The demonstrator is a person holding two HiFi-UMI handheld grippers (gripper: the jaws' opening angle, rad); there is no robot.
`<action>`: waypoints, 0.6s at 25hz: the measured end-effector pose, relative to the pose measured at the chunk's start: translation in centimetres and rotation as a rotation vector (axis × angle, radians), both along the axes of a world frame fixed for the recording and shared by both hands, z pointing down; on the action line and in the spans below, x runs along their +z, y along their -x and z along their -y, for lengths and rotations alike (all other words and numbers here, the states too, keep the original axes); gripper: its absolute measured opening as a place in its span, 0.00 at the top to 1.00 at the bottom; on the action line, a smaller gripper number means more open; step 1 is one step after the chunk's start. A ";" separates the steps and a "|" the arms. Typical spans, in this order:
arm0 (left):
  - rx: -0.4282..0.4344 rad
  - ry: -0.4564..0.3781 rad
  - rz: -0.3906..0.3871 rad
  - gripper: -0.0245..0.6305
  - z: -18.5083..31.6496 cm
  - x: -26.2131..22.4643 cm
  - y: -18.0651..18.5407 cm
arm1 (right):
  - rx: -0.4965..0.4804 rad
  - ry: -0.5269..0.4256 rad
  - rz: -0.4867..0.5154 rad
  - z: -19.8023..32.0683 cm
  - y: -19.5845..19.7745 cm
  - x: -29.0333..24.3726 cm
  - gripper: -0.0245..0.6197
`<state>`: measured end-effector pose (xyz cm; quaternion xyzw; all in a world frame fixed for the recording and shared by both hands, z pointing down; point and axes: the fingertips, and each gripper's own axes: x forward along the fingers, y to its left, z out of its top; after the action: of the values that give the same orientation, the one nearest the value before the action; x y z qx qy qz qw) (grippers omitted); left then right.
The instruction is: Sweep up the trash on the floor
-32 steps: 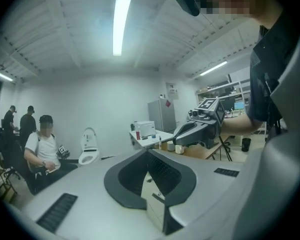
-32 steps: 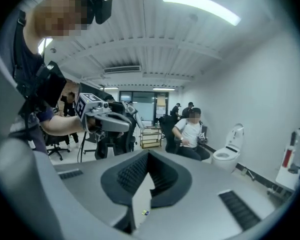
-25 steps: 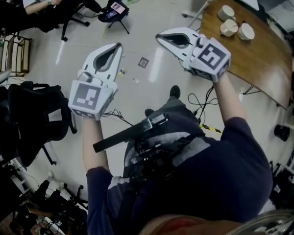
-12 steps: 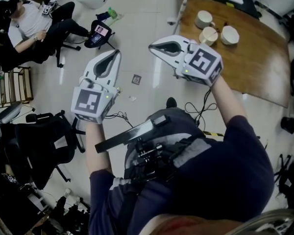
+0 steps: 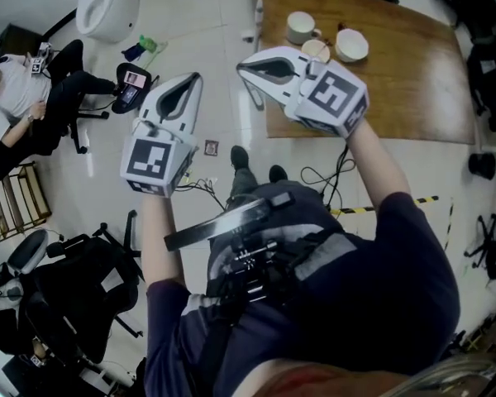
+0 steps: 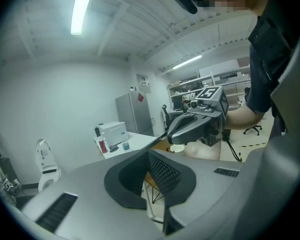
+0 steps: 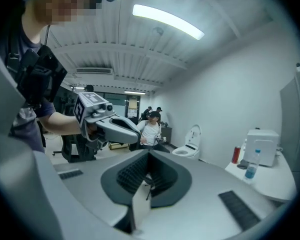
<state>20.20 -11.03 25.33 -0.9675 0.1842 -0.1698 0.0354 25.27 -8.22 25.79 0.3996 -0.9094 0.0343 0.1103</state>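
Over a pale, glossy tiled floor (image 5: 231, 23), I hold both tongs up with their jaws together, gripping nothing.
At left of centre the left gripper (image 5: 196, 78) points up the frame, and the right gripper (image 5: 242, 67) sits beside it at upper centre. I see one piece of trash, a small square wrapper (image 5: 212, 148), on the tiles just right of the left gripper. A wooden table (image 5: 397, 81) fills the upper right and carries three pale bowls (image 5: 351, 45); I cannot tell what they hold. A seated person (image 5: 16, 98) is at the upper left edge.

Trash (image 5: 212, 148) on floor (image 5: 217, 16), left of table (image 5: 397, 85)
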 end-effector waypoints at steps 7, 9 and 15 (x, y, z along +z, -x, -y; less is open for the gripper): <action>0.002 -0.086 -0.110 0.95 7.0 -1.6 -2.0 | 0.239 0.009 -0.024 4.7 -3.6 0.0 0.93; -0.006 -0.106 -0.140 0.95 9.2 -1.8 -1.8 | 0.323 0.026 -0.032 6.4 -4.6 0.4 0.93; -0.033 -0.082 -0.229 0.95 15.4 -1.3 -1.3 | 0.522 0.088 -0.087 9.5 -7.0 3.0 0.90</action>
<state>21.48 -26.44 24.08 -0.9751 0.2095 -0.0512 0.0508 32.25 -17.75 28.78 0.6167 -0.7675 0.0838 0.1537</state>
